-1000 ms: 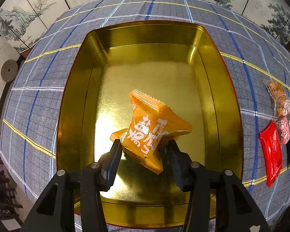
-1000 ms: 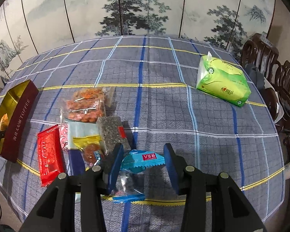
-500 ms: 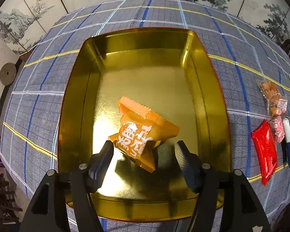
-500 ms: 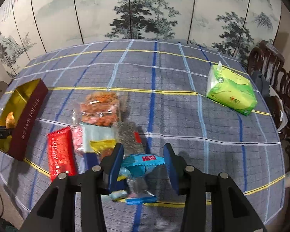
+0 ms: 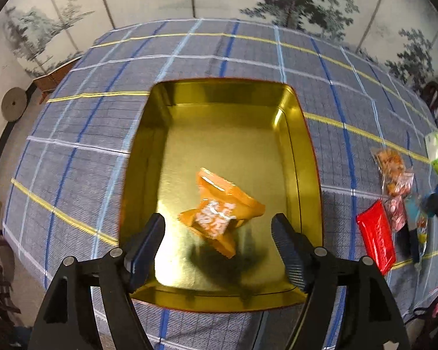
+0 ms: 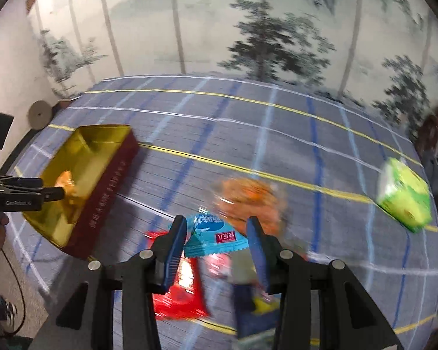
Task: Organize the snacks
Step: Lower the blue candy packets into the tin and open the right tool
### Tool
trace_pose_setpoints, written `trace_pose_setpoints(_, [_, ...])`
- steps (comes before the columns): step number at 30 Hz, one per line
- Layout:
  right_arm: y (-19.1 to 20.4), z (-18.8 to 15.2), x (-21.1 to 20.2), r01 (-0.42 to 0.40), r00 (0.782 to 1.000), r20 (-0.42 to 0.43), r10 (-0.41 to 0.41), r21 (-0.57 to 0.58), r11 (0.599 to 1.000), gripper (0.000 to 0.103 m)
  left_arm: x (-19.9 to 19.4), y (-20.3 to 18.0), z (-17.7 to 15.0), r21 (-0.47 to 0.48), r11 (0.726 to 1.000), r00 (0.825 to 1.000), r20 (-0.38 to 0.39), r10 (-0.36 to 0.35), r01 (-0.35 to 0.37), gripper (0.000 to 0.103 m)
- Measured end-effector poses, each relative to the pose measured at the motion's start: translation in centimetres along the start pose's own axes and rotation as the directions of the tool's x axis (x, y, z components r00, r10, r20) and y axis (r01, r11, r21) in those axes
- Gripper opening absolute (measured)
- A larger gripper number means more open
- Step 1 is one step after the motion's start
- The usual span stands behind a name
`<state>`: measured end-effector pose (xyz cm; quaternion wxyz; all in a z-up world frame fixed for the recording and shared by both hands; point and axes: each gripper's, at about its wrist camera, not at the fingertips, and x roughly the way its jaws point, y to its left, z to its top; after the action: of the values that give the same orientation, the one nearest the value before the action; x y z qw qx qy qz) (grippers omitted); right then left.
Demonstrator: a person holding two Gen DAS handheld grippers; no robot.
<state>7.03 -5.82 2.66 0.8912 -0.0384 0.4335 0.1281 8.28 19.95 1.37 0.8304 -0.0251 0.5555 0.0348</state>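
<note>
The orange snack packet (image 5: 222,215) lies inside the gold tin (image 5: 312,175), clear of the left gripper (image 5: 219,242), whose jaws are opening. The right gripper (image 6: 216,242) clamps the blue snack packet (image 6: 216,236); carry it over the tin's rim before releasing, clear of the left gripper.

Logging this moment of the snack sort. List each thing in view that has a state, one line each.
Tin: lid off, holding one packet.
Orange packet: sealed, lying in the tin, released.
Left gripper: jaws opening, nothing between the pads.
Right gripper: shut on the blue packet.
Blue packet: sealed, held off the table.
Red packet: sealed, lying on the cloth.
Green pack: lying on the cloth, apart from the snacks.
</note>
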Motion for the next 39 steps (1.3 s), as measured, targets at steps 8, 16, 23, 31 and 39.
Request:
trace_pose_setpoints(8, [6.4, 2.8, 0.8, -0.134, 0.990, 0.019, 0.137, -0.100, 0.986, 0.043, -2.1, 2.8, -0.5, -0.075, 0.997, 0.999, 0.038, 0.031, -0.029, 0.075])
trace_pose_setpoints(16, [11.1, 3.8, 1.7, -0.246, 0.969, 0.007, 0.249, -0.130, 0.961, 0.043, -3.1, 6.2, -0.9, -0.151, 0.988, 0.998, 0.045, 0.053, -0.045, 0.081])
trace_pose_setpoints(23, [13.8, 3.7, 2.7, -0.320, 0.947, -0.039, 0.317, -0.151, 0.935, 0.043, -3.4, 9.5, -1.5, -0.233, 0.970, 0.996, 0.031, 0.078, -0.068, 0.085])
trace_pose_setpoints(31, [17.3, 3.1, 4.5, -0.331, 0.944, -0.088, 0.319, -0.217, 0.918, 0.043, -3.6, 11.8, -2.4, -0.272, 0.957, 0.994, 0.017, 0.111, -0.102, 0.085])
trace_pose_setpoints(39, [19.9, 2.3, 6.1, -0.316, 0.948, -0.120, 0.293, -0.294, 0.902, 0.043, -3.5, 12.4, -3.4, -0.277, 0.954, 0.993, -0.006, 0.120, -0.117, 0.085])
